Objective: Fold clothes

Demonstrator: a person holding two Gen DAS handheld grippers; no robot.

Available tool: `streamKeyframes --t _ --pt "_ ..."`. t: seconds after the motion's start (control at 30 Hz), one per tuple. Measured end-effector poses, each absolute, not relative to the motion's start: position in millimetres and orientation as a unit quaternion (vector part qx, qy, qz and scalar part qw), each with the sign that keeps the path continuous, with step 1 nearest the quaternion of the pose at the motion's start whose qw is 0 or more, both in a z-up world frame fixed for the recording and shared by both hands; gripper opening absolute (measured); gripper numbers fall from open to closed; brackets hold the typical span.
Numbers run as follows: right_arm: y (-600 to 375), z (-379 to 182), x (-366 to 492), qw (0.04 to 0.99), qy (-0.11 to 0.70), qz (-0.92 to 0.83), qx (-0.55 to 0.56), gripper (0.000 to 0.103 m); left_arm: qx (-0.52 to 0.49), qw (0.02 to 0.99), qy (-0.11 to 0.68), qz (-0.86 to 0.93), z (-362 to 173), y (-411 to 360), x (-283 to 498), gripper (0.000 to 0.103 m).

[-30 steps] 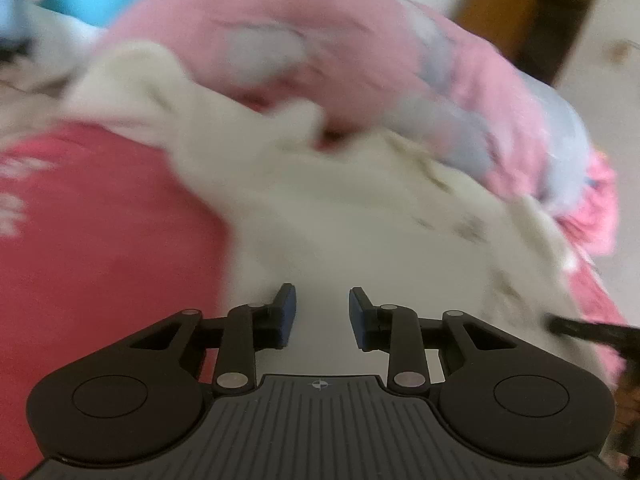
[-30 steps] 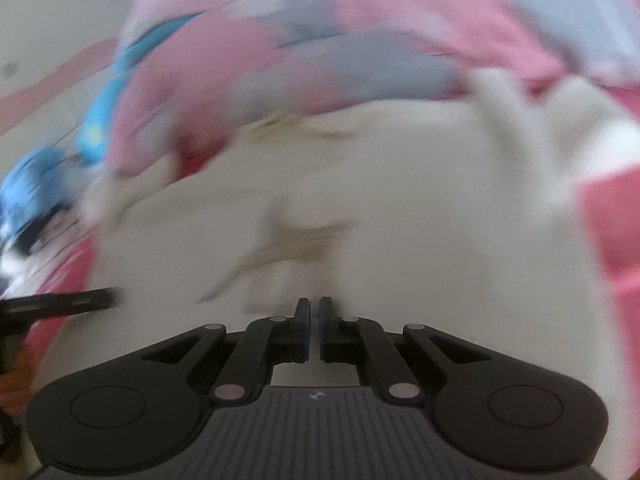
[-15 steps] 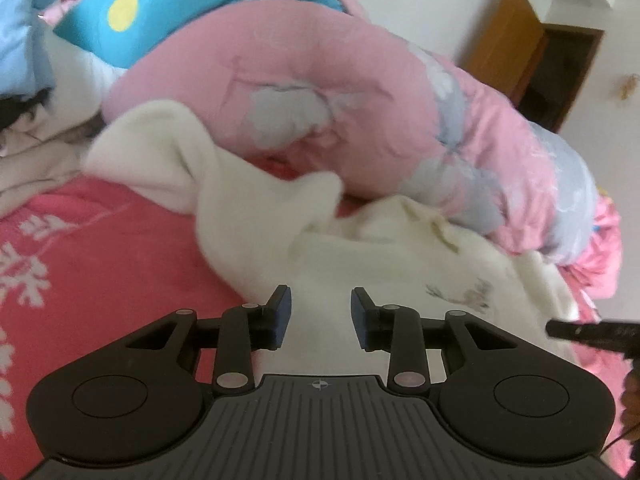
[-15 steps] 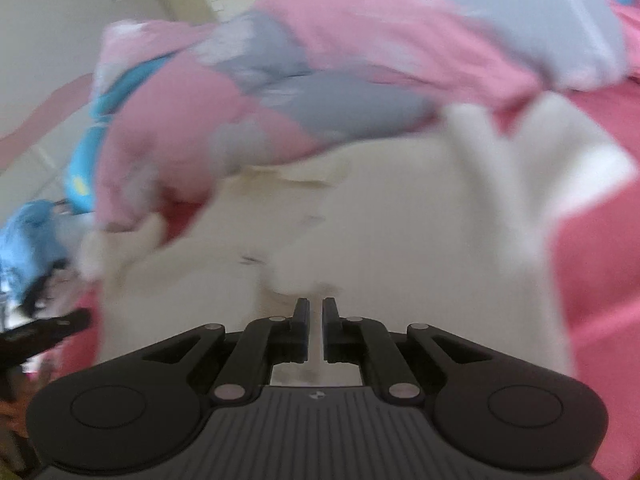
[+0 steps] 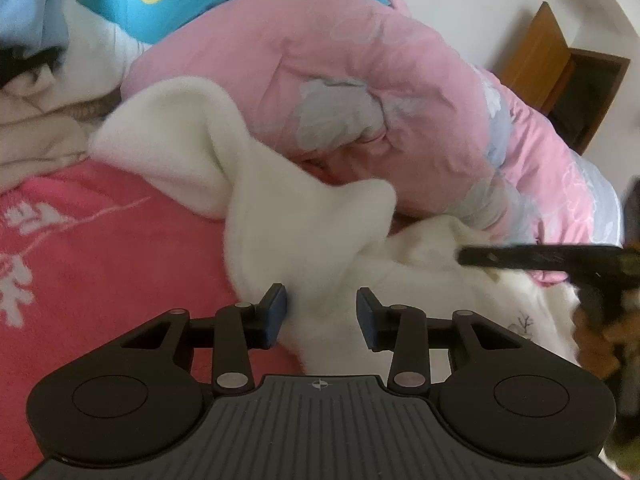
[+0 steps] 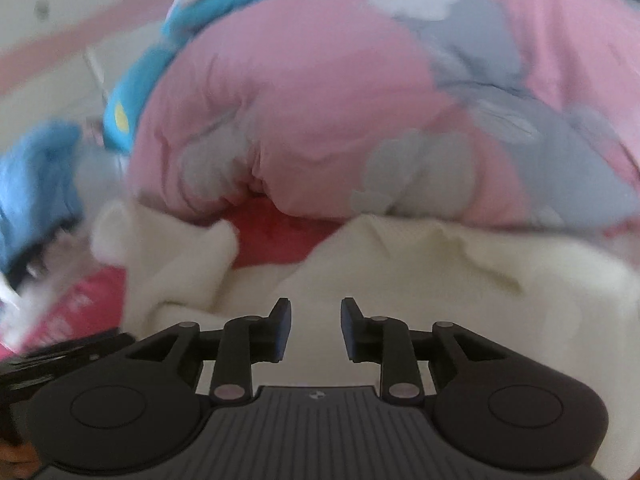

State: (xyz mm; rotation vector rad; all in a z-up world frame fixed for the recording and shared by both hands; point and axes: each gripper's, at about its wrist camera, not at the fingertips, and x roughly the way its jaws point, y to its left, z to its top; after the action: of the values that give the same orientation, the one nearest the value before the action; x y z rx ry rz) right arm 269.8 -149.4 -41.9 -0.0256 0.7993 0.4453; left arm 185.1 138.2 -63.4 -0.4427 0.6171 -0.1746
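left wrist: left gripper jaws opening, nothing pinched, white garment lies rumpled mid-frame on red blanket, below pink duvet | right wrist: right gripper jaws opening, empty, garment under it, lower frame | progress: early, no neat fold visible, most folding left

A pink-covered bed carries a white fleece garment, a pink quilt and seemingly more clothes.
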Motion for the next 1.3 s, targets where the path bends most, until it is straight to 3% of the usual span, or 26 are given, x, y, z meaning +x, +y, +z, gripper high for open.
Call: streamKeyframes --t 0.17,0.23,0.33,0.47,0.7,0.97,1.3 --pt "-102.1 -50.9 299.9 0.874 0.356 0.279 -0.176 0.030 -0.221 0.923 0.304 -0.078 -67.3 144.9 184.9 0.038" --pt "-87.0 -57.5 311.6 0.843 0.363 0.327 -0.223 0.039 -0.219 0.923 0.309 -0.068 -69.8 147.3 185.4 0.038" --pt "-72.4 -69.5 330.2 0.804 0.388 0.372 -0.254 0.040 -0.226 0.920 0.315 -0.060 -73.3 151.8 186.4 0.039" --pt "-62.6 -76.0 350.8 0.774 0.412 0.404 -0.262 0.050 -0.253 0.911 0.320 -0.064 -77.3 159.3 188.3 0.039" --pt "-63.4 -67.7 363.3 0.787 0.420 0.414 -0.178 0.050 -0.251 0.913 0.314 -0.063 -77.0 156.0 184.2 0.039" --pt "-33.9 -49.2 351.6 0.805 0.363 0.457 -0.103 0.046 -0.239 0.922 0.294 -0.083 -69.4 151.5 173.8 0.039" --pt "32.4 -68.5 322.5 0.769 0.348 0.501 -0.191 0.046 -0.243 0.914 0.315 -0.076 -80.3 151.2 181.7 0.042"
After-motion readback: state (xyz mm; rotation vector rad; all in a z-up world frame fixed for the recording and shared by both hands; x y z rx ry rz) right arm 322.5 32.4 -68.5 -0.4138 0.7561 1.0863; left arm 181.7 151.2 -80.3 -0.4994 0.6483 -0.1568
